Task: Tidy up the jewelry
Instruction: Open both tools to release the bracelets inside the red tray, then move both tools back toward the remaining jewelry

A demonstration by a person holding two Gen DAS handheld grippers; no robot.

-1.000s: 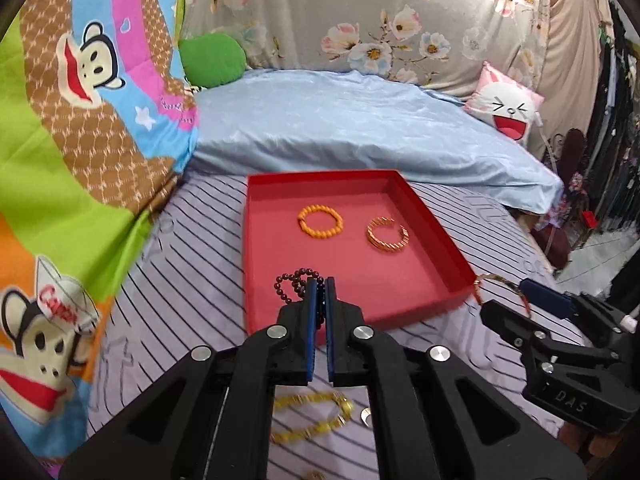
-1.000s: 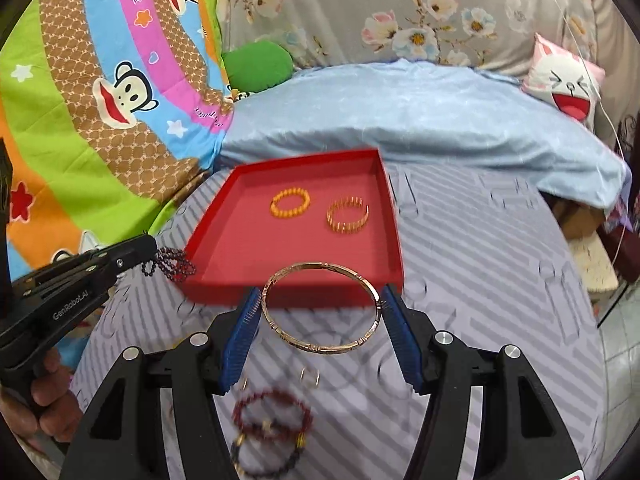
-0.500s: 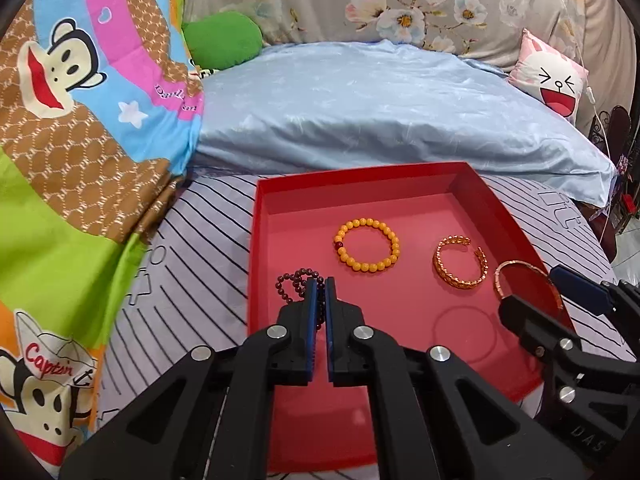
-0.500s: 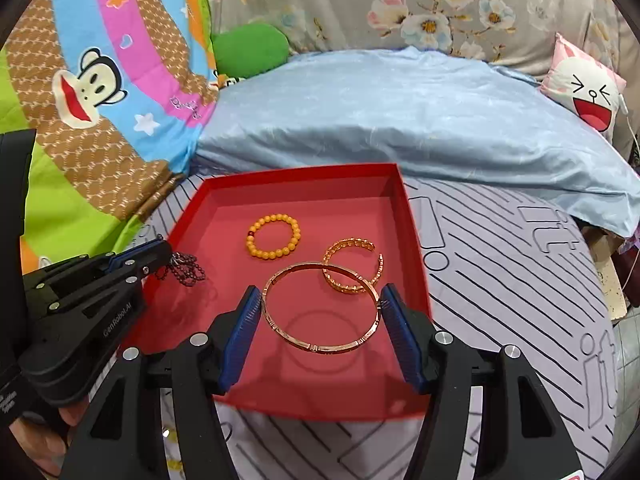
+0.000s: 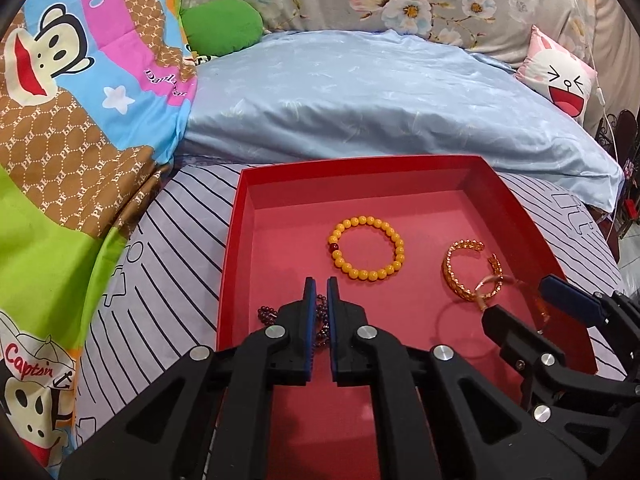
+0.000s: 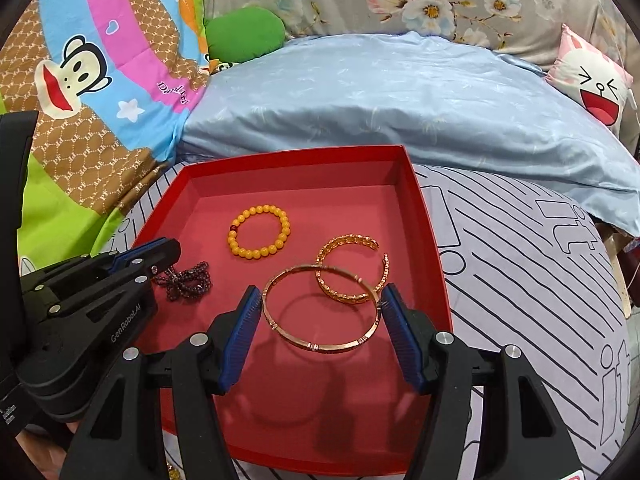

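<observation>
A red tray (image 5: 436, 172) (image 6: 432, 240) lies on the striped bedsheet. In it are a yellow bead bracelet (image 5: 366, 254) (image 6: 259, 237) and a gold open cuff (image 5: 460, 270) (image 6: 348, 272). My left gripper (image 5: 319, 292) (image 6: 160, 258) is shut on a dark red bead bracelet (image 5: 320, 320) (image 6: 188, 282), which hangs low over the tray's left part. My right gripper (image 6: 320, 312) (image 5: 516, 300) is shut on a thin rose-gold bangle (image 6: 320, 308), holding it level above the tray's near right part, over the cuff's edge.
A light blue quilt (image 6: 400, 96) is heaped behind the tray. A colourful monkey-print blanket (image 5: 60, 140) rises on the left, with a green cushion (image 5: 222, 26) and a white face pillow (image 6: 596, 84) at the back. The striped sheet (image 6: 540, 280) extends to the right.
Both grippers have moved forward over the tray with their bracelets and come down lower. The loose jewelry on the sheet in front of the tray has dropped out of view.
</observation>
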